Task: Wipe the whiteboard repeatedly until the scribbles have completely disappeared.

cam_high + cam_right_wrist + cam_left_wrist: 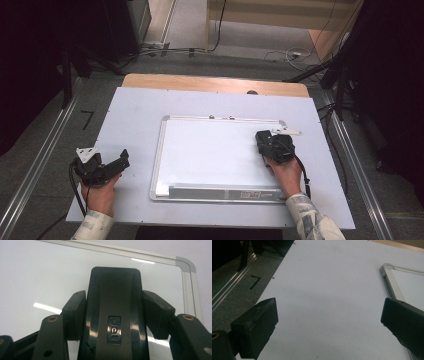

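Black eraser gripped over a clean whiteboard.

A black board eraser (115,315) sits clamped between the jaws of the right claw (274,145), low over the right part of the whiteboard (210,150), which lies flat mid-counter (135,110). The board surface looks bare, so wiping seems largely done; setting the eraser down likely remains. The left claw (329,320) rests on the counter left of the board, jaws wide apart and empty.
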Available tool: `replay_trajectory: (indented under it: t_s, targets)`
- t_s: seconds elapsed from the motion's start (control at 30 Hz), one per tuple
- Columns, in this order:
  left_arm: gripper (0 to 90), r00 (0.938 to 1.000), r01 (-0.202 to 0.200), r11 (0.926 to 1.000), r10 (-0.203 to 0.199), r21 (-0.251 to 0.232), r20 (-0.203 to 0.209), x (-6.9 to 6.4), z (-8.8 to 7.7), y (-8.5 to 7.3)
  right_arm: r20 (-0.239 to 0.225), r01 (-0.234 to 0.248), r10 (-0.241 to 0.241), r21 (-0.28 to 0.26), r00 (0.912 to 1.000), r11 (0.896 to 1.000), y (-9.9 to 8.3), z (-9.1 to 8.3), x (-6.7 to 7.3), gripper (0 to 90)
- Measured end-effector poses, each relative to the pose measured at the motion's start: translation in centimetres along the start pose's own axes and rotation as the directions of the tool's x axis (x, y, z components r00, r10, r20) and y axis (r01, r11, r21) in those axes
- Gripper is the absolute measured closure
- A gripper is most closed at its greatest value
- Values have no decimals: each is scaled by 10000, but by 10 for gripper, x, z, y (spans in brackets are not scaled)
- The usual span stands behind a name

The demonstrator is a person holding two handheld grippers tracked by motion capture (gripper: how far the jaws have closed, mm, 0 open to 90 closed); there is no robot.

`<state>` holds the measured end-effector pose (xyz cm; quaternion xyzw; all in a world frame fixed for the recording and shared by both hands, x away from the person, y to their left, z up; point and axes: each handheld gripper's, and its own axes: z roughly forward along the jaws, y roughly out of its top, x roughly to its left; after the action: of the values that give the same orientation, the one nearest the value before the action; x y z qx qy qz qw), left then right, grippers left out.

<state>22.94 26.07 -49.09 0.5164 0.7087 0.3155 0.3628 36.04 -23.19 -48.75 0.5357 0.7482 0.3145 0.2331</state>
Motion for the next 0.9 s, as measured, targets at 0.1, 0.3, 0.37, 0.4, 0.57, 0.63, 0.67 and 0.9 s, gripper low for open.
replay_trajectory:
  t_s: [0.1, 0.3, 0.37, 0.4, 0.57, 0.63, 0.67, 0.9]
  targets:
    - [11, 10000, 9, 10000, -9, 3, -5, 0, 0, 0, 58, 0, 0, 64, 10000, 10000, 1, 1, -2, 380]
    - [11, 10000, 28, 10000, -28, 2, 0, 2, -2, -1, 470, -543, 543, -23, 9974, 9985, 5, 6, -16, 379]
    - [10, 10000, 62, 10000, -62, 17, -15, 3, -2, -1, 588, -612, 612, -21, 9964, 9981, 6, 6, -19, 380]
    - [11, 10000, 71, 10000, -71, 14, -8, 4, -2, -1, 657, -663, 662, -6, 9956, 9978, 6, 6, -20, 380]
    - [11, 9999, 163, 9999, -163, 12, -9, 6, -3, -1, 834, -907, 902, 20, 9924, 9959, 6, 5, -24, 380]
    - [11, 9998, 204, 9998, -204, -19, -23, 7, -3, -1, 844, -976, 969, 39, 9917, 9952, 5, 5, -25, 379]
    - [11, 9998, 209, 9998, -209, -13, -23, 7, -3, -1, 887, -953, 944, 60, 9916, 9954, 5, 4, -25, 379]
    - [11, 9999, 173, 9998, -173, 12, 8, 4, -1, 0, 511, -641, 629, 232, 9967, 9977, 1, -1, -13, 376]
